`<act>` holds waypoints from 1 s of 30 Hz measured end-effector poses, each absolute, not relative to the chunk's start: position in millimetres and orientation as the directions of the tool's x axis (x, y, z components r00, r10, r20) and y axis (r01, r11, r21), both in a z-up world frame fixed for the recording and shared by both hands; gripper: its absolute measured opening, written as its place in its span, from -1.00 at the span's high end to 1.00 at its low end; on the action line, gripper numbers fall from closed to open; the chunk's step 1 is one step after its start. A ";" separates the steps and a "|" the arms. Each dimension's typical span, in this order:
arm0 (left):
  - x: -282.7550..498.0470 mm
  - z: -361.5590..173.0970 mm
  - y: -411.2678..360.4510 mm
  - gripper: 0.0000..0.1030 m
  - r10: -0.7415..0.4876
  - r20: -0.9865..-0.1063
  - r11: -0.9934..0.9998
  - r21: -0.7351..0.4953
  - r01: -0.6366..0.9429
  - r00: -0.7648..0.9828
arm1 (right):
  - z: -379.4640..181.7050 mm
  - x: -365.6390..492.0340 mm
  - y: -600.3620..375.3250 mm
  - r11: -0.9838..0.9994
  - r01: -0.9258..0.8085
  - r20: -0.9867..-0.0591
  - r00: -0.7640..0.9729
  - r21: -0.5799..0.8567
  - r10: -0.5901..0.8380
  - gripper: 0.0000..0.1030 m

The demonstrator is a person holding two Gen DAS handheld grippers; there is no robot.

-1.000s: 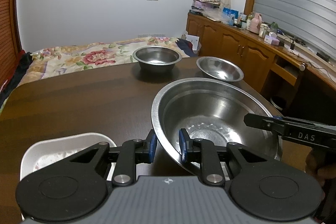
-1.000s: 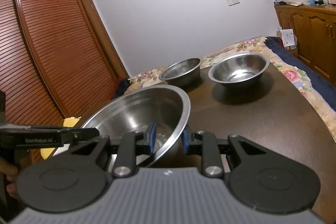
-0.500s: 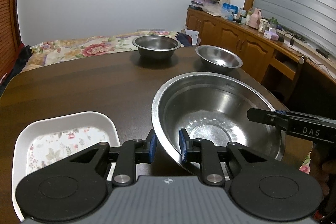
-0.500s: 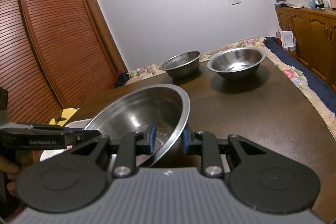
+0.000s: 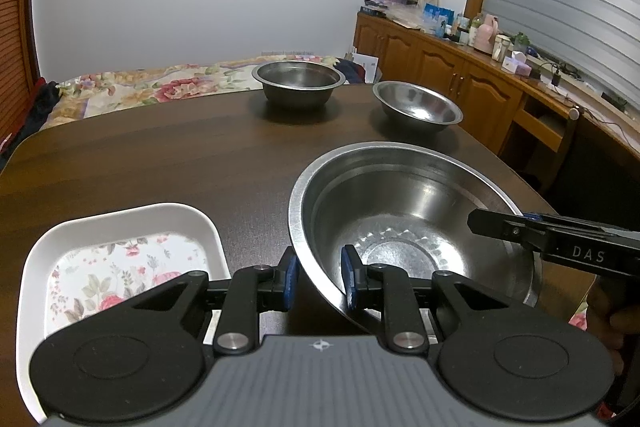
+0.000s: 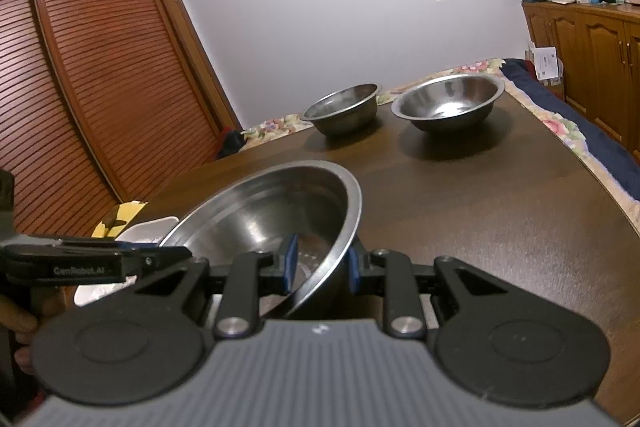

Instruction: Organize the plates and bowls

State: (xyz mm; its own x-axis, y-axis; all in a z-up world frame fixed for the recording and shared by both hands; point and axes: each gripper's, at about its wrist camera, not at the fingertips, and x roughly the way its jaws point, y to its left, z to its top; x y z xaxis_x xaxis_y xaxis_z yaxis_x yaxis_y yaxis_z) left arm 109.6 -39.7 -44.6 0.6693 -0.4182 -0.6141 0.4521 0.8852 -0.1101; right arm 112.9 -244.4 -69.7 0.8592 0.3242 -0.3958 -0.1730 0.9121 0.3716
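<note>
Altogether three round steel bowls and one white floral plate (image 5: pixel 120 259) sit on the dark wooden table (image 5: pixel 160 155) — both grippers, left (image 5: pixel 318 283) and right (image 6: pixel 318 267), clamp the large bowl (image 5: pixel 412 227) at lower centre; two smaller bowls (image 5: pixel 298 81) stand upper centre.

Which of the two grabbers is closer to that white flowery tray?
Left. The left gripper clamps the big steel bowl's rim right beside the white tray. The right gripper grips the bowl's opposite rim, with the bowl between it and the tray.
</note>
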 end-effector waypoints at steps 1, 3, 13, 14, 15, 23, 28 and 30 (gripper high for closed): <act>109.5 -44.2 -39.7 0.52 -0.418 -0.614 0.885 -0.110 0.452 0.670 | -69.4 112.7 -244.7 0.912 -0.174 -0.395 0.859 0.371 0.325 0.47; 109.9 -43.0 -40.0 0.52 -0.417 -0.611 0.886 -0.109 0.451 0.673 | -69.6 112.6 -245.3 0.911 -0.174 -0.394 0.859 0.373 0.326 0.47; 108.0 -36.5 -37.3 0.34 -0.408 -0.591 0.894 -0.106 0.435 0.696 | -66.3 113.2 -245.1 0.922 -0.169 -0.396 0.865 0.348 0.308 0.46; 107.9 -35.7 -36.4 0.23 -0.409 -0.587 0.895 -0.109 0.432 0.699 | -65.7 113.2 -245.6 0.923 -0.167 -0.396 0.866 0.346 0.306 0.44; 107.9 -34.5 -35.4 0.13 -0.410 -0.582 0.896 -0.114 0.429 0.702 | -64.8 113.2 -246.2 0.923 -0.167 -0.394 0.867 0.346 0.304 0.41; 112.7 -19.6 -33.7 -0.14 -0.411 -0.549 0.898 -0.107 0.427 0.727 | -48.7 110.3 -249.4 0.941 -0.160 -0.361 0.894 0.297 0.266 -0.06; 118.0 -6.0 -35.2 -0.24 -0.415 -0.527 0.895 -0.091 0.436 0.741 | -37.3 112.4 -253.5 0.952 -0.159 -0.345 0.906 0.263 0.246 -0.14; 121.7 -1.3 -37.6 -0.26 -0.419 -0.521 0.892 -0.084 0.443 0.744 | -32.5 113.6 -256.3 0.954 -0.160 -0.337 0.910 0.254 0.243 -0.26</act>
State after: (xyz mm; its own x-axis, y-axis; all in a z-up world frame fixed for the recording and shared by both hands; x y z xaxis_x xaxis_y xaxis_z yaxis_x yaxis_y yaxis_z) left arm 121.7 -37.6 -1.3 0.7441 -0.4186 -0.5207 0.4433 0.8924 -0.0839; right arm 113.6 -256.3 -32.5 0.9097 0.2426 -0.3371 -0.1602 0.9539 0.2539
